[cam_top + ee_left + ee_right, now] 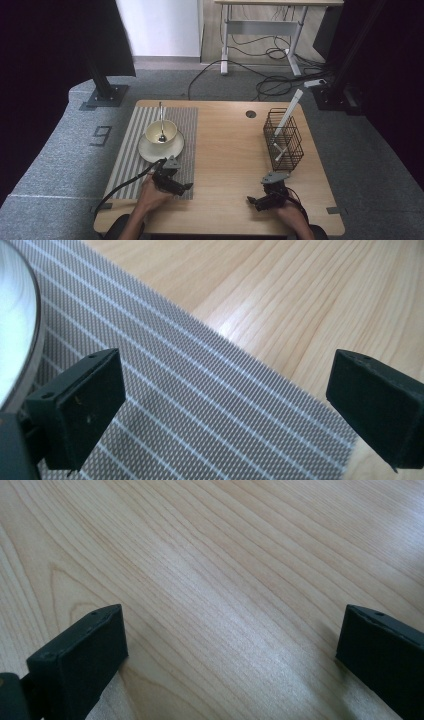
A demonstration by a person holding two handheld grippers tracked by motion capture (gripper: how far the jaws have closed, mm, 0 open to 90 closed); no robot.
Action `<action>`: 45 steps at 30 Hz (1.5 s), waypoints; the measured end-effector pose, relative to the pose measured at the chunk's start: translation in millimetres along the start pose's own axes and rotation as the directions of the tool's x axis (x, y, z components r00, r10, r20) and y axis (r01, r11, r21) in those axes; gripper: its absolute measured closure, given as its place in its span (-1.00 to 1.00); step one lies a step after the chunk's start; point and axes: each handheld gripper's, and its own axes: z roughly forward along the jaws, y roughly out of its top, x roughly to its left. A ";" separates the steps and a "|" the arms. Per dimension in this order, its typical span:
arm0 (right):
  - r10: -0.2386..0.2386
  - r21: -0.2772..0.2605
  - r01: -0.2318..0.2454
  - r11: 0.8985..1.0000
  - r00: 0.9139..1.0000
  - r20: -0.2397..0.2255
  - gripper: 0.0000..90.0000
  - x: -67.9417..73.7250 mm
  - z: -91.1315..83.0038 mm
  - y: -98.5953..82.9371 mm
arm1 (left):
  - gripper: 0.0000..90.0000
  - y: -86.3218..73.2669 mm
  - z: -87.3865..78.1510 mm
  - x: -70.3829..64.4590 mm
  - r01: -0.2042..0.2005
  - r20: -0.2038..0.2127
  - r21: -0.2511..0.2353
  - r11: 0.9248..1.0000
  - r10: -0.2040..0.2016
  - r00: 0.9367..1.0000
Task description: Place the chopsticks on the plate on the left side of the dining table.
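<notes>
1. High view: a wooden table point(225, 150) fills the middle of the frame. At its left lies a striped grey placemat point(130, 150), and on the mat's upper part stands a cream bowl point(161, 131) on a saucer point(150, 150), with a metal spoon point(161, 122) resting in the bowl, handle pointing to the top of the frame. At the right of the table stands a dark wire basket point(283, 140) holding a white stick-like utensil point(289, 111) that leans toward the upper right. The left gripper point(186, 187), held by a hand point(150, 195), sits at the lower centre-left over the mat's lower right corner, just below the saucer. The right gripper point(250, 201), held by the other hand point(292, 212), sits at the lower right, below the basket, pointing left over bare wood.

2. Left gripper view: its 2 black jaws stand wide apart, 1 at each lower side of the frame, with nothing between them. Beneath them runs the placemat point(190, 405), its edge crossing diagonally to bare table point(310, 295) at the upper right. The saucer's rim point(25, 345) curves in at the left edge.

3. Right gripper view: its 2 jaws are spread wide and empty over plain table wood point(225, 580).
</notes>
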 end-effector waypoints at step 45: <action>0.028 -0.007 -0.028 1.000 0.999 0.025 -1.00 6.8 -16.8 -17.1 | -0.86 104.8 -5.3 -21.4 -0.082 0.079 -0.083 0.993 0.088 0.993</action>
